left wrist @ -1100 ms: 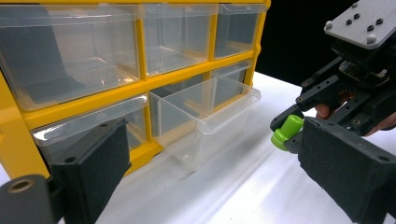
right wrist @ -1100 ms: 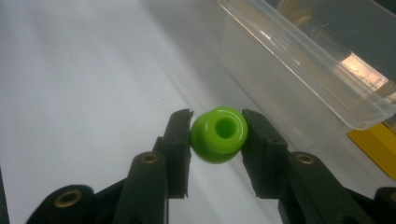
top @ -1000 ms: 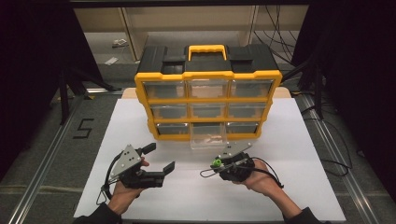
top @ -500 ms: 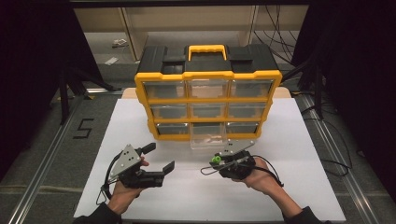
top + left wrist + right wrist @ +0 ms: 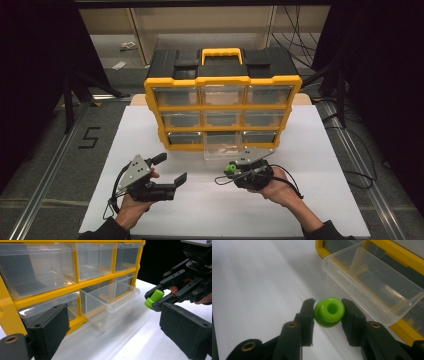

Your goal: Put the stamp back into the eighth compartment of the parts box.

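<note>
A yellow and black organizer (image 5: 222,102) with clear drawers stands at the back of the white table. Its bottom middle drawer (image 5: 223,146) (image 5: 110,303) (image 5: 372,282) is pulled out. My right gripper (image 5: 231,169) (image 5: 327,315) is shut on a green plastic bobbin (image 5: 329,312) (image 5: 153,298) (image 5: 230,168), held a little in front of the drawer's open front rim. My left gripper (image 5: 170,169) (image 5: 112,332) stands open to the left, pointing right toward the drawer, with nothing between its jaws.
The white tabletop (image 5: 150,130) stretches left and right of the organizer. A metal rail (image 5: 45,180) borders the table on the left, and cables (image 5: 360,170) lie on the floor at the right. A marking "5" (image 5: 90,137) is on the floor.
The right gripper has shifted slightly with the green bobbin still in it. The left gripper has stayed where it was.
</note>
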`<state>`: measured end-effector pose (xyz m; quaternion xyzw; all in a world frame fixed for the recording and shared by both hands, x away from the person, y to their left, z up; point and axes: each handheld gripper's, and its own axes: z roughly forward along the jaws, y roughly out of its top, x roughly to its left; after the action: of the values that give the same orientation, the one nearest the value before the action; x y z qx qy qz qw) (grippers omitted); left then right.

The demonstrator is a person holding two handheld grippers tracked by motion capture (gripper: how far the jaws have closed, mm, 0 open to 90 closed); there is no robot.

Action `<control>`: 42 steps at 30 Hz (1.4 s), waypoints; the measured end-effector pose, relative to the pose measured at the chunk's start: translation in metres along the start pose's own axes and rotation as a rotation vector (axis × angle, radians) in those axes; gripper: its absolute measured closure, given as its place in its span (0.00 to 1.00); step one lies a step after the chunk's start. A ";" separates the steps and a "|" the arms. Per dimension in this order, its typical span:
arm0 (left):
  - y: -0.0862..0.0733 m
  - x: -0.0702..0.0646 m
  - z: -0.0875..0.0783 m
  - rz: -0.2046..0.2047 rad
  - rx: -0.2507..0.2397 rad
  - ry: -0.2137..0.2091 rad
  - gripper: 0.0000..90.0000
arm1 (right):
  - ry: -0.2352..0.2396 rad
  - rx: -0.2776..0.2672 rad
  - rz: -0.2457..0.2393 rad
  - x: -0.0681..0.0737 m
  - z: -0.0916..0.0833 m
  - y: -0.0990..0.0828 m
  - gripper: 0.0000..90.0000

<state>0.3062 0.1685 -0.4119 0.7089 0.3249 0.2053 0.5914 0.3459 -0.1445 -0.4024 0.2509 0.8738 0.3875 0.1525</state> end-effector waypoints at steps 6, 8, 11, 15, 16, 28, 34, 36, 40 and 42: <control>0.000 0.000 0.000 0.000 0.000 -0.001 0.10 | -0.002 -0.011 0.003 0.000 -0.001 0.002 0.72; 0.000 0.000 0.000 0.000 0.000 -0.001 0.10 | -0.003 -0.017 0.001 -0.001 -0.002 0.003 0.72; 0.000 0.000 0.000 0.000 0.000 -0.001 0.10 | -0.004 -0.021 0.005 -0.001 -0.002 0.004 0.72; 0.000 0.000 0.000 0.001 0.000 -0.001 0.10 | -0.005 -0.031 0.001 -0.001 -0.003 0.006 0.72; 0.000 0.000 0.000 0.001 0.000 -0.001 0.10 | -0.005 -0.033 0.001 -0.001 -0.003 0.006 0.72; 0.000 -0.001 0.000 0.000 -0.001 0.001 0.10 | -0.015 -0.056 0.007 -0.003 -0.005 0.013 0.72; 0.000 -0.001 0.000 0.001 0.000 -0.001 0.10 | -0.021 -0.066 0.005 -0.004 -0.006 0.017 0.72; 0.000 -0.001 0.000 0.002 0.000 -0.001 0.10 | -0.022 -0.070 0.005 -0.005 -0.005 0.019 0.72; 0.000 -0.001 0.000 0.000 -0.001 0.001 0.10 | -0.027 -0.078 0.005 -0.006 -0.005 0.023 0.72; 0.000 0.000 0.000 0.001 -0.001 0.000 0.10 | -0.027 -0.083 0.006 -0.007 -0.004 0.025 0.72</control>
<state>0.3058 0.1684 -0.4116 0.7088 0.3246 0.2056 0.5916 0.3575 -0.1361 -0.3804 0.2522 0.8542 0.4203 0.1734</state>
